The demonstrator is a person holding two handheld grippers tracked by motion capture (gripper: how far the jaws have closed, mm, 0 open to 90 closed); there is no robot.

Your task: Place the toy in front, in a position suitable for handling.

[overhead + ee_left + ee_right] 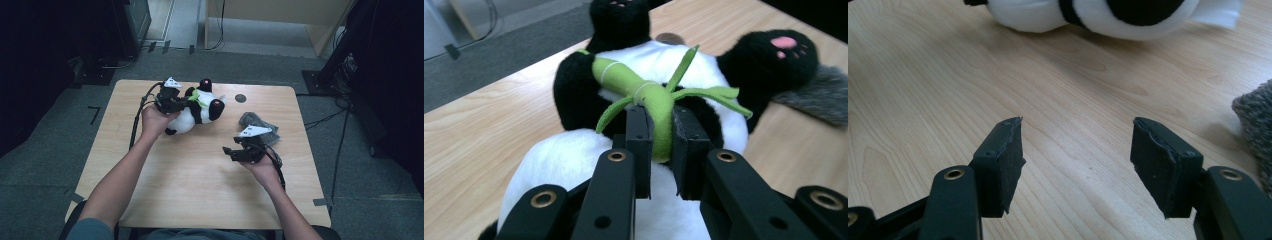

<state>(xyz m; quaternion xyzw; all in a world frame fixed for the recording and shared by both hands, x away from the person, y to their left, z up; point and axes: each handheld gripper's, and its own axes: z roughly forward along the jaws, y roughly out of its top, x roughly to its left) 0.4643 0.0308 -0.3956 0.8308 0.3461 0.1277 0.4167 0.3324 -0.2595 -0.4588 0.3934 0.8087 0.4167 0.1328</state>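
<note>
Because the left gripper [658, 131] has its two black jaws pressed together on the green felt bamboo stalk [644, 92] sewn across the chest of the panda plush [574, 155], the toy is held by its one thin, firm feature rather than by its round, slippery body, which would likely squash and slip out of so narrow a grasp. From this gripper's own view the stalk runs up and away from the pinch, with the panda's white belly under the jaws and its black paws with pink pads beyond them; in the high view the panda [192, 112] lies on its back on the far part of the wooden table [200, 190], just ahead of the left gripper [175, 100]. Well apart from it, nearer the person, the right gripper [1078, 150] stands with its jaws wide apart and nothing between them, low over bare wood, the toy's white body farther ahead; I judge it waits free to steady or take the toy. Just beside it to its right lies a grey knitted cloth [1255, 120], untouched
</note>
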